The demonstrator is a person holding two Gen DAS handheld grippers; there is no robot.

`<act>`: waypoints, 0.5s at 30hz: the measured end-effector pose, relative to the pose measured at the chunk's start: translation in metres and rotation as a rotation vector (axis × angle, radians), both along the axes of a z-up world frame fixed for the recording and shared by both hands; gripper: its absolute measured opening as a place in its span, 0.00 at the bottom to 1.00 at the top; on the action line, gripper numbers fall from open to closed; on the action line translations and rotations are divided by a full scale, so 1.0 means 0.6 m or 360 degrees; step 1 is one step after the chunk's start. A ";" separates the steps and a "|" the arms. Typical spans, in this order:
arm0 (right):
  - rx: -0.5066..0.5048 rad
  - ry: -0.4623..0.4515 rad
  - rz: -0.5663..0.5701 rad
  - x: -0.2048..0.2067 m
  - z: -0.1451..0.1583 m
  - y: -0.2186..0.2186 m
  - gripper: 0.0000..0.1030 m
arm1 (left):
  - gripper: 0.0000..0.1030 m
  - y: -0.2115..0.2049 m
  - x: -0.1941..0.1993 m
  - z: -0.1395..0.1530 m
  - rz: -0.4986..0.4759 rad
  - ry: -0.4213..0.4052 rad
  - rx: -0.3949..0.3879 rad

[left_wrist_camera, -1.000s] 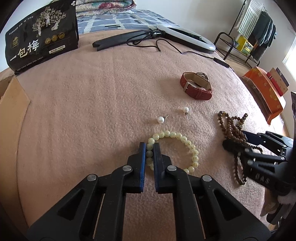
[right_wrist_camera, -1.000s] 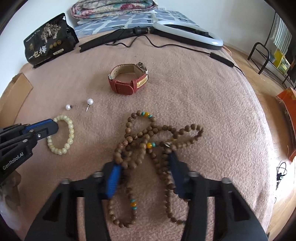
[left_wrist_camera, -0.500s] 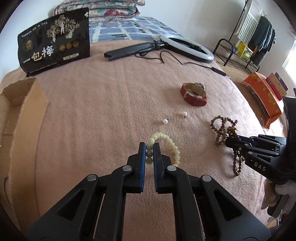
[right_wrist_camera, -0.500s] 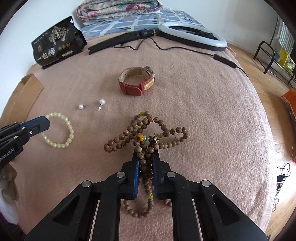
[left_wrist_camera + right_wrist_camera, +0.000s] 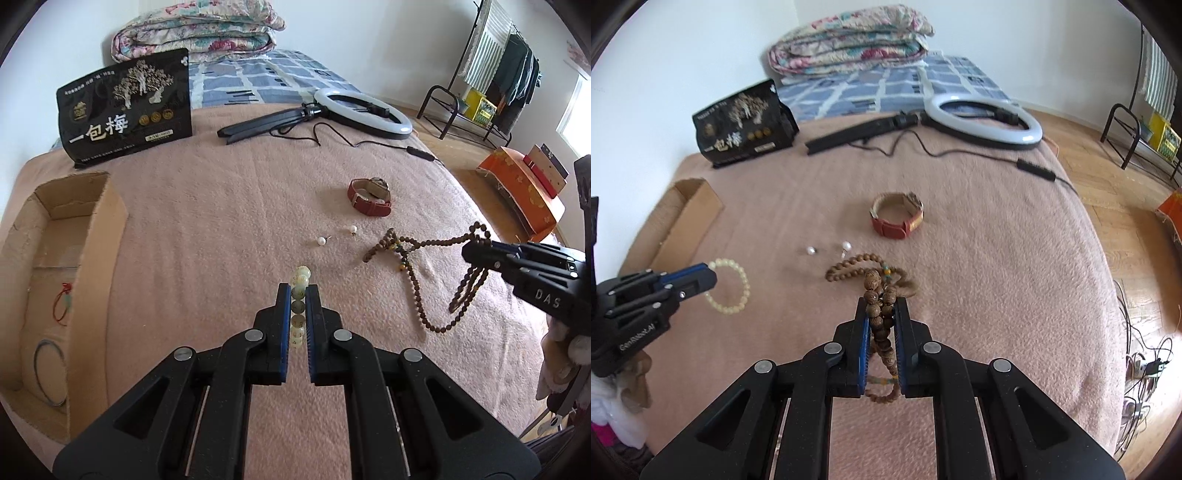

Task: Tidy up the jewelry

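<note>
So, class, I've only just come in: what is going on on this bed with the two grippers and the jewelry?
A person is sorting jewelry with a handheld gripper in each hand. The left gripper is shut on the pale bead bracelet, and the right gripper is shut on the long brown bead strand, part of which trails on the pink blanket. The red-strapped watch and two pearl earrings lie loose. A cardboard box at the left already holds a thin ring and a red cord.

Bright, even daylight with soft shadows; strong fisheye bending and dark corners; right wrist view slightly motion-blurred.
</note>
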State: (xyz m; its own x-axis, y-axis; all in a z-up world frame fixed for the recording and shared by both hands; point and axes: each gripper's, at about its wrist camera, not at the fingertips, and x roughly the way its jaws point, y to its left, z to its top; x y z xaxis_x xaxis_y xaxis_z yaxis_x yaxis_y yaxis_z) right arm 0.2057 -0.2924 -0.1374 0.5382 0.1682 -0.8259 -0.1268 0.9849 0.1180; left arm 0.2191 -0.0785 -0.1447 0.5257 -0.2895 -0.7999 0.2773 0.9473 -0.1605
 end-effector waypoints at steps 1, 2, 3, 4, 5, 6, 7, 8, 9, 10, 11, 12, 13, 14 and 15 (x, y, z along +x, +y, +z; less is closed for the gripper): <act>0.0008 -0.0010 -0.0003 -0.002 0.005 0.000 0.10 | 0.05 0.003 -0.004 0.006 -0.0001 -0.0007 -0.0006; 0.0017 -0.0028 -0.0007 -0.006 0.014 0.000 0.10 | 0.05 0.005 -0.007 0.011 -0.0002 -0.0013 -0.0009; 0.0019 -0.0043 -0.0005 -0.008 0.021 0.001 0.10 | 0.05 0.008 -0.011 0.018 -0.0004 -0.0023 -0.0012; 0.0017 -0.0064 0.0000 -0.011 0.030 0.003 0.10 | 0.05 0.012 -0.014 0.026 -0.0005 -0.0034 -0.0017; 0.0018 -0.0085 0.0004 -0.015 0.039 0.005 0.10 | 0.05 0.014 -0.018 0.031 -0.0006 -0.0041 -0.0021; 0.0022 -0.0098 0.0007 -0.018 0.044 0.006 0.10 | 0.05 0.018 -0.022 0.038 -0.0007 -0.0051 -0.0026; 0.0028 -0.0119 0.0008 -0.021 0.054 0.008 0.10 | 0.05 0.021 -0.026 0.046 -0.0008 -0.0060 -0.0030; 0.0032 -0.0140 0.0014 -0.025 0.064 0.011 0.10 | 0.05 0.025 -0.030 0.052 -0.0008 -0.0070 -0.0034; 0.0035 -0.0157 0.0021 -0.027 0.073 0.014 0.10 | 0.05 0.029 -0.034 0.058 -0.0005 -0.0079 -0.0038; 0.0039 -0.0172 0.0026 -0.029 0.080 0.016 0.10 | 0.05 0.035 -0.039 0.065 -0.0001 -0.0087 -0.0044; 0.0044 -0.0194 0.0033 -0.032 0.090 0.020 0.10 | 0.05 0.040 -0.042 0.071 0.0004 -0.0094 -0.0050; 0.0051 -0.0213 0.0043 -0.035 0.101 0.024 0.10 | 0.05 0.045 -0.045 0.077 0.0008 -0.0100 -0.0056; 0.0057 -0.0226 0.0053 -0.037 0.109 0.029 0.10 | 0.05 0.051 -0.049 0.083 0.0013 -0.0109 -0.0062; 0.0060 -0.0238 0.0067 -0.039 0.118 0.034 0.10 | 0.05 0.056 -0.052 0.089 0.0018 -0.0115 -0.0067; 0.0059 -0.0248 0.0076 -0.040 0.123 0.038 0.10 | 0.05 0.062 -0.056 0.094 0.0025 -0.0123 -0.0073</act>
